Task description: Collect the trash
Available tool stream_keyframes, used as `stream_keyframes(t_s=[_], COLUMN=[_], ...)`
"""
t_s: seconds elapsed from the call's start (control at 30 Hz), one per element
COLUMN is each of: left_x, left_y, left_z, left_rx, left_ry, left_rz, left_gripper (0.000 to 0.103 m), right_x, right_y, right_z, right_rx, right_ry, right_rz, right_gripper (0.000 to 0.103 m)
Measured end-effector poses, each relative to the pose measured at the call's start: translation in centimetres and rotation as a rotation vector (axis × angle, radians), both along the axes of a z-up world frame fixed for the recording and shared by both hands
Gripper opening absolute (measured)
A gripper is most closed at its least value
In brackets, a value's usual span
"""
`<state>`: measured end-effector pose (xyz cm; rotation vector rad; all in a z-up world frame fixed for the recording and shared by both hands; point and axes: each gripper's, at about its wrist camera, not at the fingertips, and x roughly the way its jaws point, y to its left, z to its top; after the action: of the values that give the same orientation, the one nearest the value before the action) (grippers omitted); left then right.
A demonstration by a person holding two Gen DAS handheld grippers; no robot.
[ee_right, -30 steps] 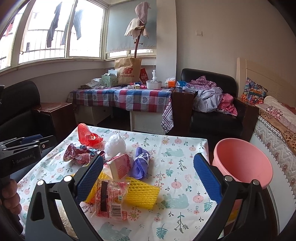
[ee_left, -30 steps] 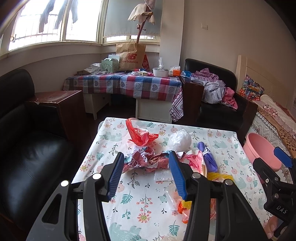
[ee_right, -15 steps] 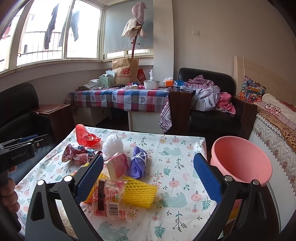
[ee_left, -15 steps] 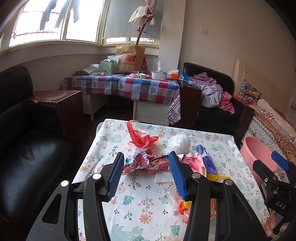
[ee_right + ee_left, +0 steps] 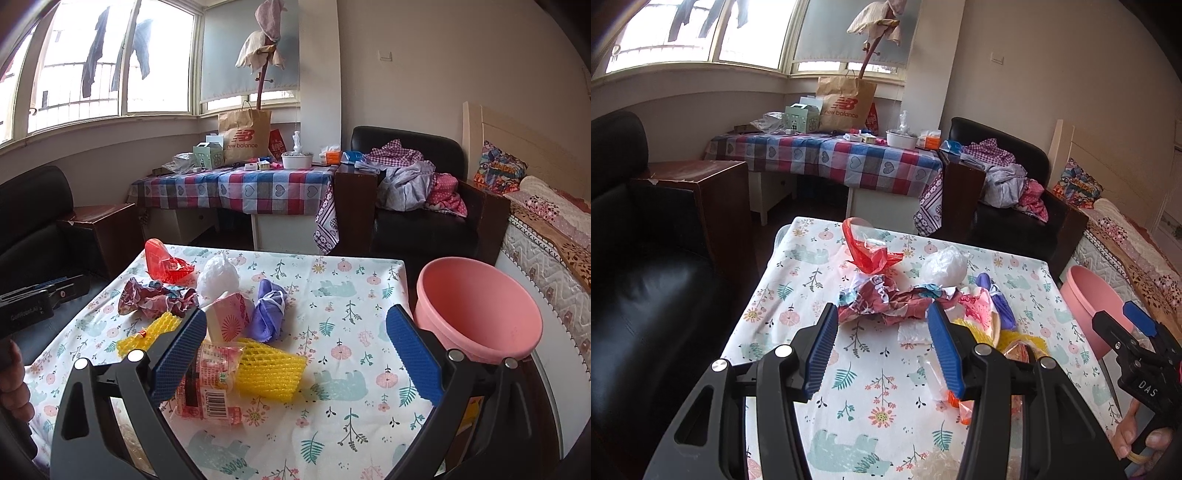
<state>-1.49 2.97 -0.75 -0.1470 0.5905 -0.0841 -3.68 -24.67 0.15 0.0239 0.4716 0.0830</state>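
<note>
Both tools are held released above the desk [image 5: 798,280]: the left tool [image 5: 881,334] is aimed at the crumpled red wrapper [image 5: 886,304], the right tool [image 5: 295,343] near the yellow foam net [image 5: 269,373]. Farther off, beside the desk's edge, the pink bucket [image 5: 480,306] is seen.

Two tongs show, the left tongs [image 5: 882,332] and the right tongs [image 5: 295,345]. On the flowered counter [image 5: 332,280] lie one red plastic bag [image 5: 162,264], one white plastic bag [image 5: 218,277], one crumpled maroon wrapper [image 5: 155,299], one pink-and-white carton [image 5: 229,317], one purple bundle [image 5: 269,310], two pieces of yellow foam netting, a small one [image 5: 147,334] at left and a larger one [image 5: 269,369] nearer, and one printed packet [image 5: 207,384]. One pink bucket [image 5: 476,306] stands at right.
</note>
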Motion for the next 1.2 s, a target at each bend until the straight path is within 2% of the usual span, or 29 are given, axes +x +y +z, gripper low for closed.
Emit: stream_keyframes(t_s=[0.37, 0.63, 0.8, 1.0, 1.13, 1.2], left_x=[0.8, 3.9, 5.8, 7.8, 9.1, 9.5], left_y=[0.4, 1.7, 1.7, 1.3, 1.3, 1.2], left_z=[-0.8, -1.8, -2.3, -2.6, -3.4, -4.0], left_rx=[0.017, -0.026, -0.018, -0.012, -0.016, -0.015], left_ry=[0.019, 0.077, 0.085, 0.093, 0.126, 0.148], left_rz=[-0.001, -0.007, -0.036, -0.071, -0.08, -0.085], left_gripper=[0.05, 0.05, 0.05, 0.039, 0.039, 0.039], right_x=[0.4, 1.8, 2.9, 4.8, 6.2, 7.3], right_y=[-0.1, 0.2, 0.6, 0.8, 0.9, 1.2], right_z=[-0.7, -0.8, -0.9, -0.7, 0.0, 0.4], right_rx=[0.008, 0.011, 0.012, 0.034, 0.044, 0.045], right_ry=[0.022, 0.048, 0.071, 0.104, 0.114, 0.129], right_rz=[0.008, 0.03, 0.05, 0.076, 0.103, 0.13], right_gripper=[0.092, 0.085, 0.08, 0.08, 0.077, 0.072])
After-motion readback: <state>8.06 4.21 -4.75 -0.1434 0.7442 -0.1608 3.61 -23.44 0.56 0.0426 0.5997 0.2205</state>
